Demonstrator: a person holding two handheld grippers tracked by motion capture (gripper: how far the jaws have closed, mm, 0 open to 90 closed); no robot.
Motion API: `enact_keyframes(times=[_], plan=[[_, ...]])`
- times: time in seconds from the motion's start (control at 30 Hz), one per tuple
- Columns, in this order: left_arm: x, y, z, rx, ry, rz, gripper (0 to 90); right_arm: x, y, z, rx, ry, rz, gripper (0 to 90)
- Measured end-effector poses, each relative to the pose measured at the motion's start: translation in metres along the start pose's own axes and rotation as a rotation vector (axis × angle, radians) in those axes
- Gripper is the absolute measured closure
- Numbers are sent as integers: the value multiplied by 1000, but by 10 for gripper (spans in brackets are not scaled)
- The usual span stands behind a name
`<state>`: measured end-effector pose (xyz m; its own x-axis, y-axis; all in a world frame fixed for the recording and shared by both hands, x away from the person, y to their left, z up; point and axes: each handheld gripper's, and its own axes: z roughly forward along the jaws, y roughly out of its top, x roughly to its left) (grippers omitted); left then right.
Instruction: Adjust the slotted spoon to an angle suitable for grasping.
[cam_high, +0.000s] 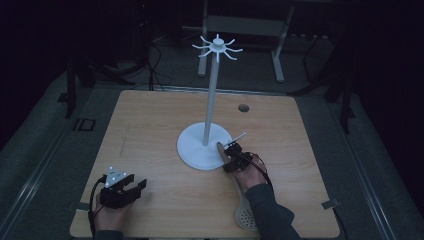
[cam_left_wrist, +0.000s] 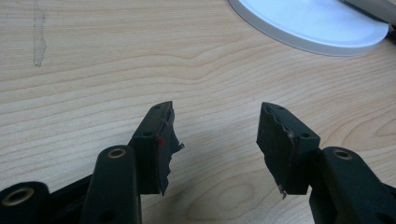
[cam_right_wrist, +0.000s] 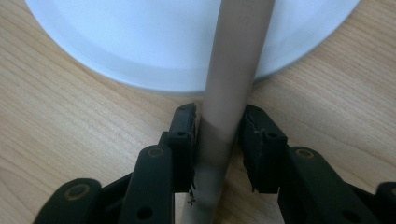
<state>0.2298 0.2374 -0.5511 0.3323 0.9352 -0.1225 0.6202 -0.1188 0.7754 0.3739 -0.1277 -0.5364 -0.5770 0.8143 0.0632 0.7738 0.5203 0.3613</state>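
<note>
Two grippers on the wooden table (cam_high: 150, 130). Right gripper (cam_right_wrist: 218, 122) clamps its jaws on the grey handle of a slotted spatula (cam_high: 244, 210), whose perforated head lies at the near edge, handle tip resting on the white stand base (cam_high: 195, 150). Left gripper (cam_left_wrist: 215, 135) sits near-left, jaws wide, nothing between them.

Left gripper (cam_high: 141, 184) showing black body, grey three-cornered plate with white dots, torn pads, brass-ringed screw holes. Right gripper (cam_high: 223, 149) looking black too, cable trailing; person wearing dark grey sleeve (cam_high: 270, 212).
</note>
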Motion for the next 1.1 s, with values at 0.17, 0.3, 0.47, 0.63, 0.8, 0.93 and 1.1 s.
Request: enact_keyframes(times=[0.17, 0.3, 0.47, 0.63, 0.8, 0.93, 1.1], plan=[[-1, 0, 0, -2, -2, 0, 465, 4, 1, 1, 3, -25, -5, 684], [-1, 0, 0, -1, -1, 1, 465, 6, 0, 1, -6, -47, -9, 696], [-1, 0, 0, -2, -1, -1, 464, 7, -2, -1, -28, -34, 3, 703], [-1, 0, 1, -2, -2, -1, 464, 11, -2, -7, -54, -32, -4, 711], [-1, 0, 1, 1, -1, 1, 465, 14, -3, -11, -74, -31, -10, 716], [-2, 0, 1, 1, -3, 2, 464, 16, -4, -14, -84, -34, -14, 718], [-1, 1, 2, 2, -3, 1, 465, 17, -5, -16, -99, -37, -20, 720]])
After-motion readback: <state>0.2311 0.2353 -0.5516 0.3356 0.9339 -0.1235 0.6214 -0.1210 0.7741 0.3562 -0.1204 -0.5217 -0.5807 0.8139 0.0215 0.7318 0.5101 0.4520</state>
